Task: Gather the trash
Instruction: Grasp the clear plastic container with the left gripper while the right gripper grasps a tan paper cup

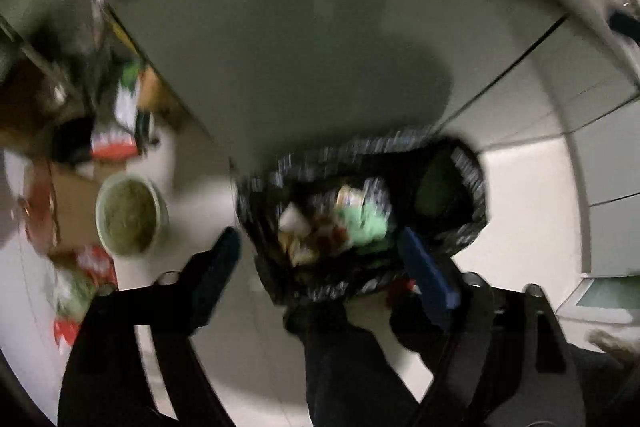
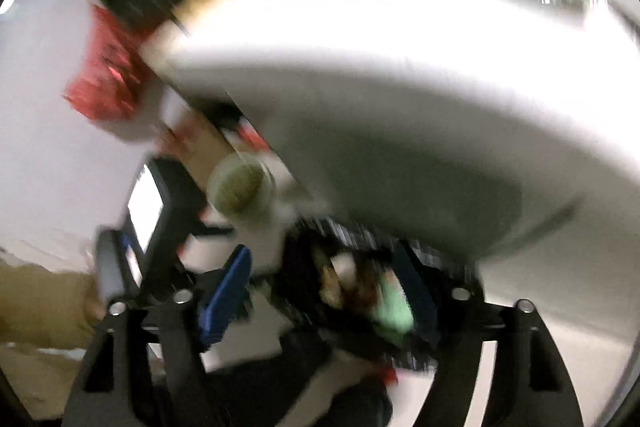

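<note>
Nearest in the left wrist view, the left gripper [image 1: 320, 259] points steeply down with its jaws spread wide and nothing pressed between the pads; a dark trouser leg [image 1: 344, 359] shows below it. Framed between its fingers sits the black trash bag [image 1: 468, 179], mouth open on the pale floor [image 1: 528, 195], with blurred rubbish inside: a green wrapper [image 1: 364, 223], a white scrap [image 1: 294, 219] and brownish bits. Left of the bag stands a round tub [image 1: 130, 215] with greenish contents, apart from it. Beyond that lie cardboard [image 1: 74, 203] and red-and-white packets [image 1: 114, 143]. A white cabinet front [image 1: 280, 39] rises behind.

The right wrist view is heavily smeared. The right gripper [image 2: 324, 291] also stands released, the same bag [image 2: 300, 283] between its blue pads [image 2: 226, 291], untouched as far as the blur allows. A sleeve [image 2: 44, 307] holds the other gripper at left. Farther off are the tub [image 2: 240, 187] and a red bag [image 2: 106, 75].
</note>
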Demonstrator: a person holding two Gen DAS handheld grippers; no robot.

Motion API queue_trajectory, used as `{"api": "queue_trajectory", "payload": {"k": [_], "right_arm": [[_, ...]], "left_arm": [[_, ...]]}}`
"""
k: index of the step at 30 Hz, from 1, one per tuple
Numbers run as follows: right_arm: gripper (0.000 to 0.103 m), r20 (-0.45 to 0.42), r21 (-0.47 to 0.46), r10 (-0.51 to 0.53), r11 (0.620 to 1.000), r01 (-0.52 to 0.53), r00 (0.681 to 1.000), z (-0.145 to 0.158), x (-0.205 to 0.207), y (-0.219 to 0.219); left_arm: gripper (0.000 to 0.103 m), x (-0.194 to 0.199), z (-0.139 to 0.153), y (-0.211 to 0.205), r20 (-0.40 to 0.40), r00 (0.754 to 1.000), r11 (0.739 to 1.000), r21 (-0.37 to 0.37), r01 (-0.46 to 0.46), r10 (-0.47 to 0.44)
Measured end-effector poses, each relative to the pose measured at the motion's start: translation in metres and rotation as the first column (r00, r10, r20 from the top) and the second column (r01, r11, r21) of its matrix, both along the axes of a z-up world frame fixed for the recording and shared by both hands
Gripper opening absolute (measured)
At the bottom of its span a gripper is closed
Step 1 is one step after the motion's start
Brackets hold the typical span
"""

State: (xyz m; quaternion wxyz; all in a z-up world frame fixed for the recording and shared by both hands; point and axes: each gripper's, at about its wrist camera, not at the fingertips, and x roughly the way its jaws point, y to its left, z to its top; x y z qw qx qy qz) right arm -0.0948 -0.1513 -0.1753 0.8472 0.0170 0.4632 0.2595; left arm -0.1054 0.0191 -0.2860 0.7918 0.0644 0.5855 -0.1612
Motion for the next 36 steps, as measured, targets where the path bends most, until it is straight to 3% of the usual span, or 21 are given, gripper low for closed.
{"api": "queue_trajectory", "payload": {"k": [3,5,6,10,13,15,18,21,24,25,26,29,31,36], "right_arm": [[0.087,0.157,0.045,0.005,0.999,-0.013,0.988,0.058,0.015,0.005],[0.098,0.26,0.045,-0.028,0.999,0.017,0.965,0.087,0.036,0.007],[0.097,0.285,0.04,-0.039,0.999,0.029,0.958,0.095,0.046,0.007],[0.097,0.403,-0.063,-0.11,0.987,0.147,0.909,0.121,0.106,0.01],[0.097,0.476,-0.184,-0.124,0.954,0.237,0.871,0.134,0.164,0.008],[0.097,0.466,-0.249,-0.124,0.932,0.265,0.876,0.135,0.207,0.004],[0.096,0.403,-0.272,-0.16,0.919,0.285,0.901,0.129,0.256,-0.001],[0.085,0.321,-0.285,-0.224,0.904,0.319,0.92,0.12,0.3,-0.008],[0.075,0.17,-0.32,-0.256,0.899,0.299,0.952,0.097,0.327,-0.011],[0.062,0.155,-0.331,-0.25,0.898,0.289,0.956,0.092,0.325,-0.011],[0.041,0.146,-0.343,-0.245,0.896,0.281,0.958,0.089,0.326,-0.011],[0.014,0.112,-0.291,-0.262,0.914,0.284,0.959,0.09,0.318,-0.02],[0.007,0.145,-0.234,-0.268,0.926,0.296,0.952,0.106,0.303,-0.028],[0.006,0.246,-0.119,-0.269,0.945,0.305,0.931,0.155,0.243,-0.048]], "left_arm": [[0.089,-0.003,0.063,0.008,0.136,0.991,0.998,-0.061,-0.011,0.019],[0.089,0.0,0.09,0.01,0.191,0.981,0.996,-0.082,-0.031,0.046],[0.089,0.002,0.099,0.011,0.207,0.977,0.995,-0.095,-0.04,0.059],[0.089,0.011,0.124,0.019,0.269,0.957,0.988,-0.137,-0.075,0.11],[0.089,0.014,0.132,0.025,0.28,0.948,0.982,-0.155,-0.112,0.153],[0.089,0.013,0.136,0.032,0.282,0.944,0.977,-0.171,-0.129,0.174],[0.089,0.014,0.139,0.035,0.286,0.939,0.973,-0.18,-0.144,0.192],[0.089,0.013,0.144,0.037,0.297,0.935,0.973,-0.176,-0.146,0.194],[0.089,0.012,0.148,0.037,0.3,0.934,0.973,-0.182,-0.143,0.194],[0.089,0.013,0.148,0.036,0.301,0.934,0.973,-0.182,-0.142,0.193],[0.089,0.015,0.15,0.035,0.301,0.934,0.973,-0.183,-0.14,0.191],[0.089,0.027,0.157,0.031,0.308,0.934,0.974,-0.186,-0.129,0.183],[0.089,0.043,0.165,0.026,0.32,0.931,0.975,-0.189,-0.118,0.175],[0.089,0.109,0.182,0.008,0.361,0.92,0.978,-0.189,-0.091,0.155]]}}
